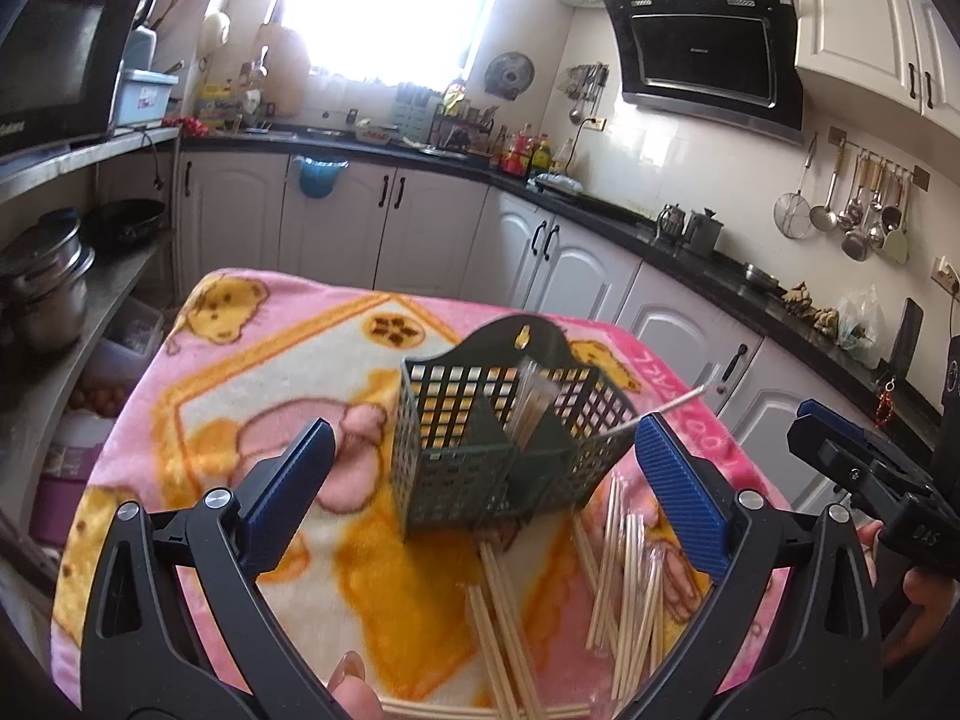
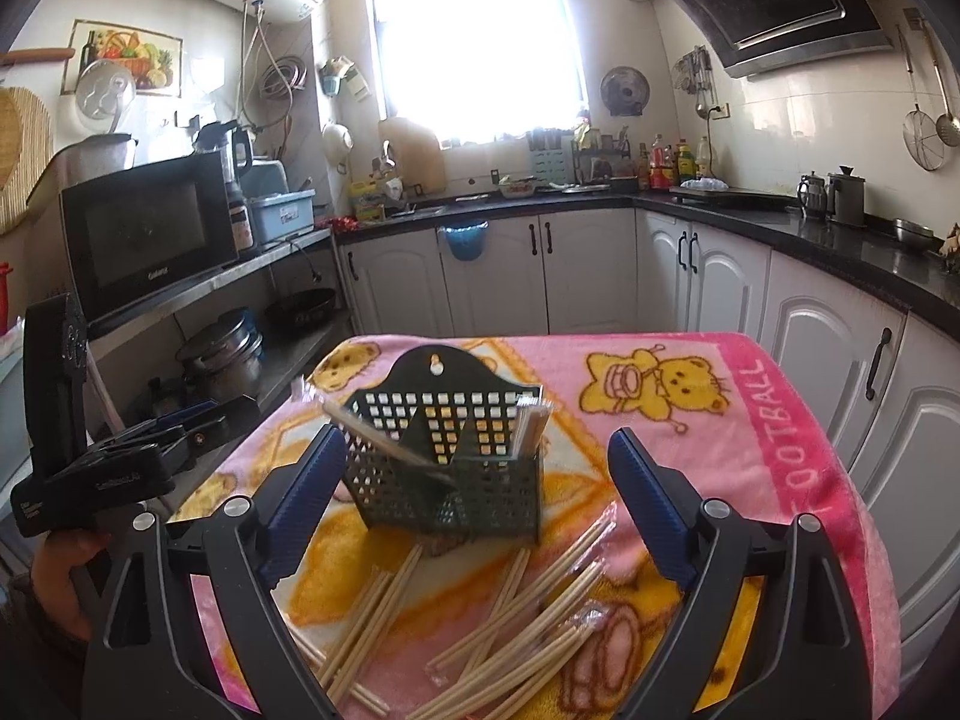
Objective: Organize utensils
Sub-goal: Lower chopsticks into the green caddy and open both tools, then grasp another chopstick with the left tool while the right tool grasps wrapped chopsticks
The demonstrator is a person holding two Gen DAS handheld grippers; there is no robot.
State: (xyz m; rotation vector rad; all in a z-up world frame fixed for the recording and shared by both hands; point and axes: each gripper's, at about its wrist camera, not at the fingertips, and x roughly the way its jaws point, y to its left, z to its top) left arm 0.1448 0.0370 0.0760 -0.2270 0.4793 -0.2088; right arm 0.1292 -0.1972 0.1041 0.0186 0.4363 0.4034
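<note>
Loose chopsticks nearest the lens, green holder beyond, both hand-held grippers released.

Chopsticks lie scattered on the near part of the pink cartoon blanket covering the worktop; a few are in clear wrappers. Just beyond them stands the dark green perforated utensil holder, upright, two compartments, with a hanging tab at its far side. Wrapped chopsticks stand in the right compartment; one more wrapped pair leans out of the left compartment in the right wrist view. Left hand-held gripper: blue pads spread wide, nothing between them, holder in line ahead. Right hand-held gripper: pads likewise wide apart, empty, framing the holder. Each hand-held gripper shows at the edge of the other's view. Kitchen cabinets and a bright window lie far behind.
</note>
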